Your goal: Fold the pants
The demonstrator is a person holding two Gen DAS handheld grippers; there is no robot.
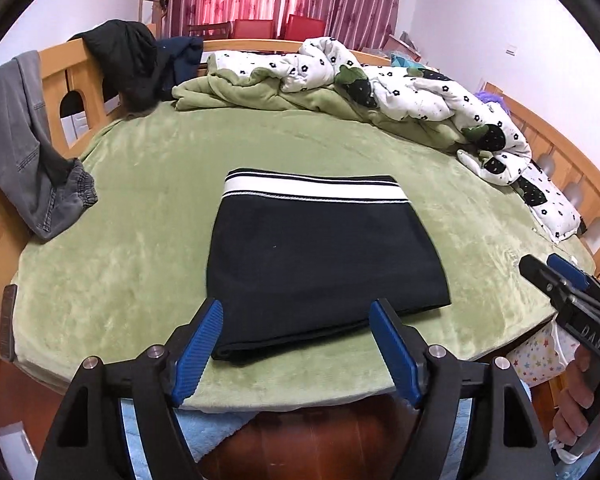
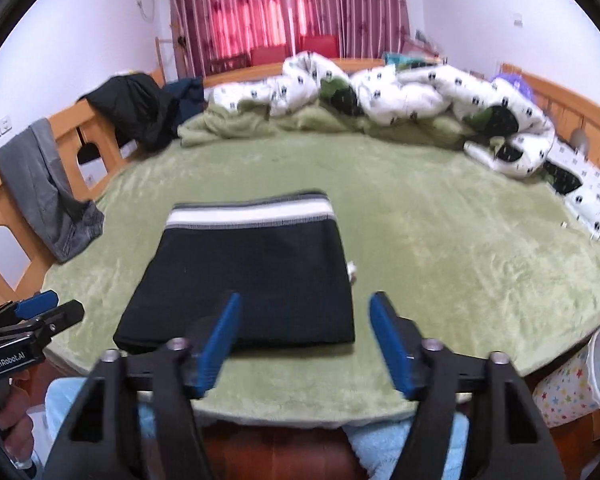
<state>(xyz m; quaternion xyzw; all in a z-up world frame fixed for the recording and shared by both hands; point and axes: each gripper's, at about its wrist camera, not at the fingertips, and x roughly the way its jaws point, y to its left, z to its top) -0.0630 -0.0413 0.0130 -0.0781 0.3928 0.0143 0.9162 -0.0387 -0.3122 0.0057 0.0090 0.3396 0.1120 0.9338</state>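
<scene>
Fold looks basically done: the black pants lie as one compact rectangle on the green blanket, near the bed's near edge and roughly centred left-to-right. The white-striped waistband is at the far end, the folded edge at the near end, with layers stacked and no loose leg sticking out. A small white tab pokes out at the right edge in the right wrist view, probably a label, too small to be sure. The left gripper has its jaws spread wide with nothing between the blue pads; it hangs off the near edge of the bundle, not touching cloth as far as I can tell. The right gripper is in the same state: jaws apart and empty, above the near right corner of the pants. That view is motion-blurred, so contact can't be ruled out completely, but nothing is pinched. Each gripper also shows at the other view's side edge, held in a hand, well clear of the pants. What's left, in my judgement: maybe a smoothing pass or squaring the near edge, otherwise nothing. The grey jeans hanging on the left bed rail and the floral quilt bunched along the far side are well apart from the pants.
</scene>
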